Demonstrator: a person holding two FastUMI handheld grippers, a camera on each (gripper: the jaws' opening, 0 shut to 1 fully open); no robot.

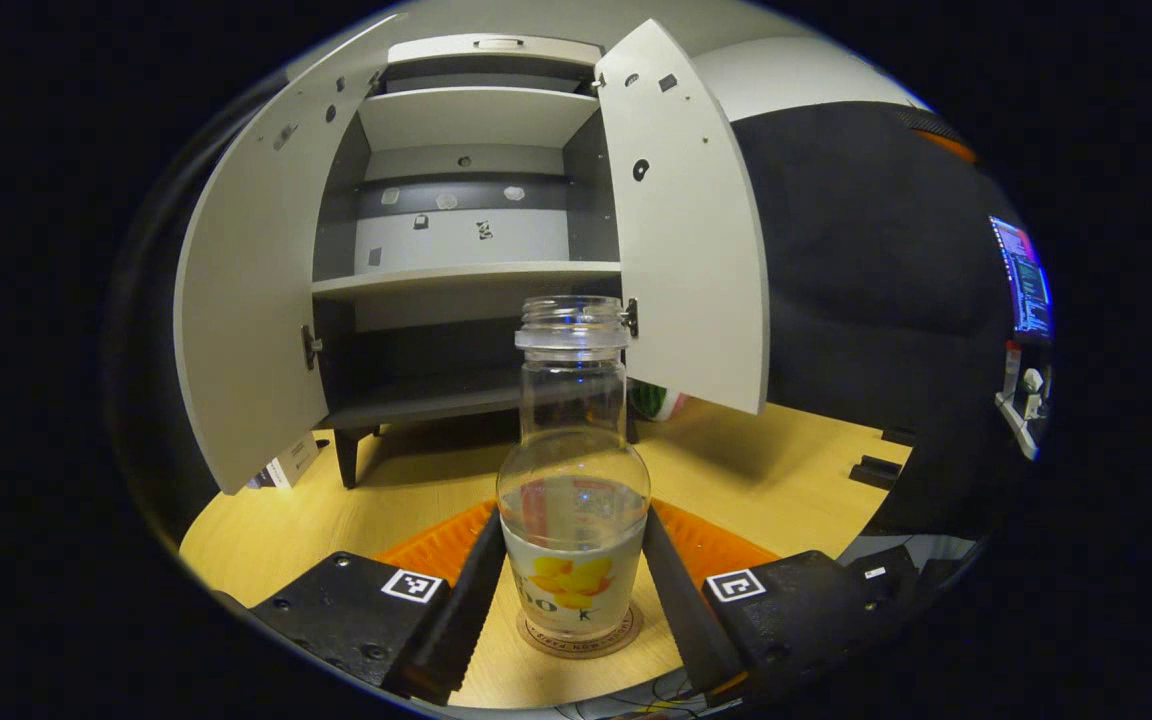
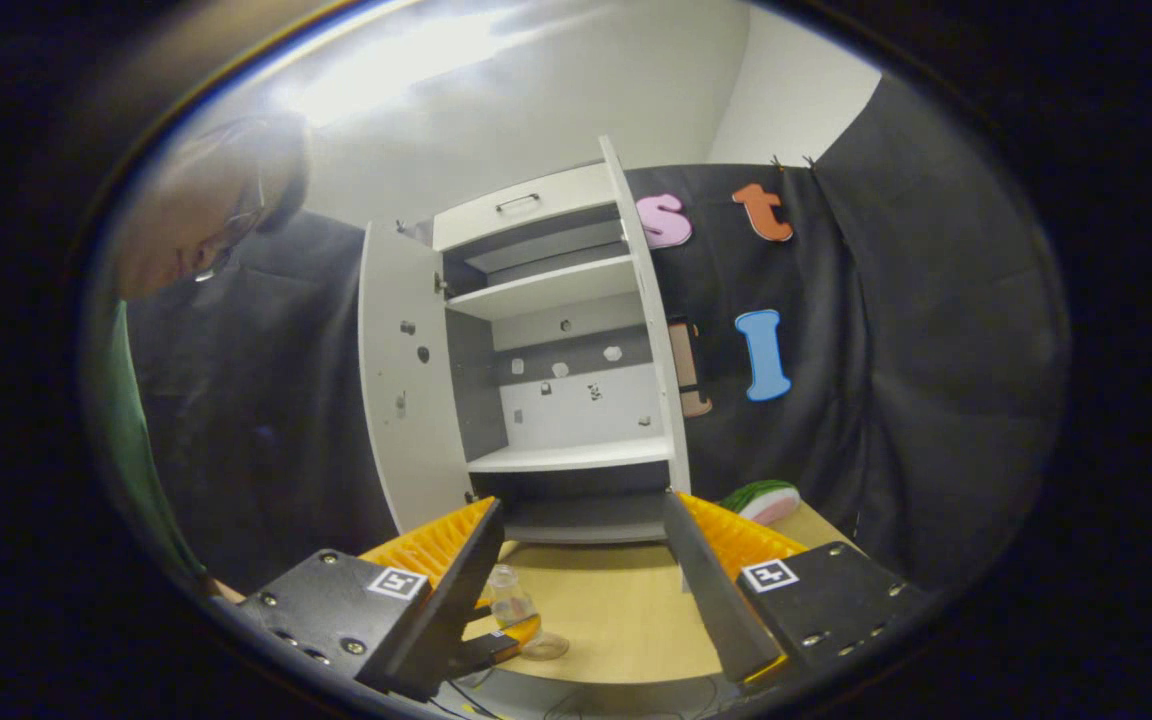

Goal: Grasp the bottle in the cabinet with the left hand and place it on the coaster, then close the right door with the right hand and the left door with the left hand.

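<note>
A clear glass bottle (image 1: 572, 470) with no cap and a yellow-flowered label stands upright on a round coaster (image 1: 629, 632) on the wooden table. My left gripper (image 1: 572, 515) has a finger against each side of the bottle's lower body, shut on it. The grey cabinet (image 1: 466, 270) stands behind with its left door (image 1: 246, 300) and right door (image 1: 686, 230) both swung wide. My right gripper (image 2: 584, 500) hangs open and holds nothing, aimed at the cabinet (image 2: 556, 370). Below it the bottle (image 2: 509, 592) shows small, beside one finger of the left gripper.
A watermelon-slice toy (image 2: 761, 500) lies on the table (image 1: 766, 470) by the cabinet's right foot. The cabinet shelves are bare. A person in a green sleeve (image 2: 131, 450) leans in at the left. A lit screen (image 1: 1026, 280) stands far right.
</note>
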